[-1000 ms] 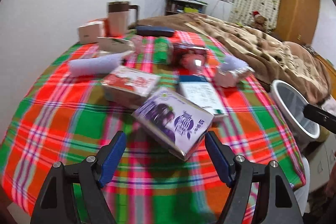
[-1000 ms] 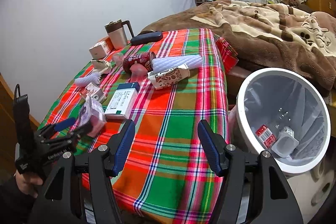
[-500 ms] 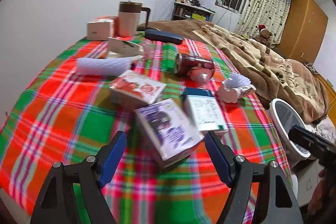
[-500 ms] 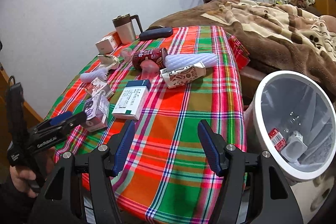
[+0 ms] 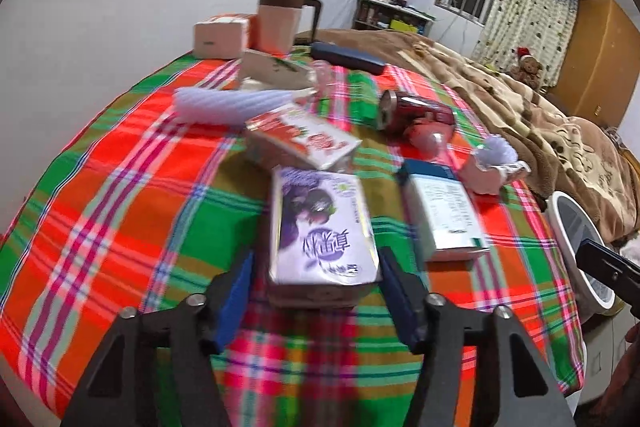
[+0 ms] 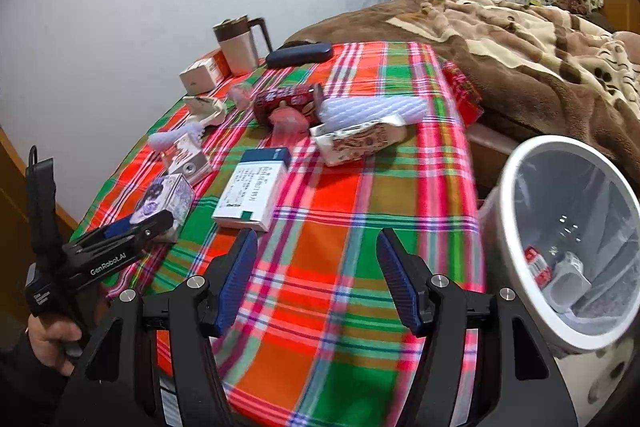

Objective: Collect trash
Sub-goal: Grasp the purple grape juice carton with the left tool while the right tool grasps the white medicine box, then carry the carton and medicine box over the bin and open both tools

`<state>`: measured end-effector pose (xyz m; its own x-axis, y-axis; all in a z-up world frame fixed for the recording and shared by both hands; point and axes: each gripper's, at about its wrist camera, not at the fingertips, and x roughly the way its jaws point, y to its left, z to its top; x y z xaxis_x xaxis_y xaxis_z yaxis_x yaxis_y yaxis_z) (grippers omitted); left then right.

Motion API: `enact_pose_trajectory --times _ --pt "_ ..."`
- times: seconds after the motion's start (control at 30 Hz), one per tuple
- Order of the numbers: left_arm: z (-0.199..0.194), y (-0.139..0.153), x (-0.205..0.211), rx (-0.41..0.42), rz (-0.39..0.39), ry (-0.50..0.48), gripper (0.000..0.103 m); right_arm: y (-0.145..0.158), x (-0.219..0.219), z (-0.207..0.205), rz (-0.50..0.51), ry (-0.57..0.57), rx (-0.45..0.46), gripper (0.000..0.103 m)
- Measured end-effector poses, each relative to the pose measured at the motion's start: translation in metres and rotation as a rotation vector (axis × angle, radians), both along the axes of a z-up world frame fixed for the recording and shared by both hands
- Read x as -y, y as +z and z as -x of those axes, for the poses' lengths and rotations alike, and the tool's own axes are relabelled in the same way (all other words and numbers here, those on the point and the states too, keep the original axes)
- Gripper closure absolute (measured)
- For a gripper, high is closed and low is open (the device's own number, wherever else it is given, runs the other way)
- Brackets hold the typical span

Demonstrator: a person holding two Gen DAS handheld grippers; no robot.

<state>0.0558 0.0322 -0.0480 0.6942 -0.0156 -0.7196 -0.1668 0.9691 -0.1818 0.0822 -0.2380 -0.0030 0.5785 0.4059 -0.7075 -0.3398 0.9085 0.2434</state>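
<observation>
A purple carton (image 5: 320,227) lies on the plaid tablecloth (image 5: 120,211), its near end between the open fingers of my left gripper (image 5: 316,291); contact is not clear. In the right wrist view the left gripper (image 6: 136,231) sits at the carton (image 6: 166,197). My right gripper (image 6: 316,279) is open and empty above the cloth (image 6: 344,235), left of the white bin (image 6: 516,187). Other trash: a white-and-blue box (image 5: 444,215) (image 6: 256,195), a red-and-white carton (image 5: 304,143), a red can (image 5: 412,113) (image 6: 288,99), a crumpled wrapper (image 6: 360,143).
A lidded mug (image 5: 280,19) (image 6: 238,45), a small box (image 5: 222,35), a dark case (image 5: 346,57) (image 6: 300,53) and a white ribbed roll (image 5: 232,103) stand farther back. A brown blanket (image 6: 520,39) covers the bed. The bin holds some trash (image 6: 560,271).
My left gripper has moved forward and down onto the purple carton, which now lies lengthwise between its fingers. The right gripper has shifted slightly closer to the table.
</observation>
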Motion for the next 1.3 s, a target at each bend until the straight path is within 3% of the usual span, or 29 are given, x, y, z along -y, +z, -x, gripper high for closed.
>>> enact_pose_trajectory --times 0.57,0.77,1.0,1.3 --pt "0.009 0.001 -0.033 0.032 0.003 0.023 0.047 -0.026 -0.077 -0.036 0.033 0.065 -0.054 0.039" --pt "0.007 -0.002 -0.037 0.032 0.013 0.022 0.047 -0.035 -0.097 -0.039 0.107 0.059 -0.061 0.039" --pt "0.005 -0.003 -0.037 0.031 0.011 0.007 0.047 -0.041 -0.101 -0.041 0.167 0.035 -0.07 0.039" --pt "0.013 0.001 -0.03 0.042 0.016 -0.021 0.048 -0.035 -0.08 -0.027 0.11 0.029 -0.043 0.041"
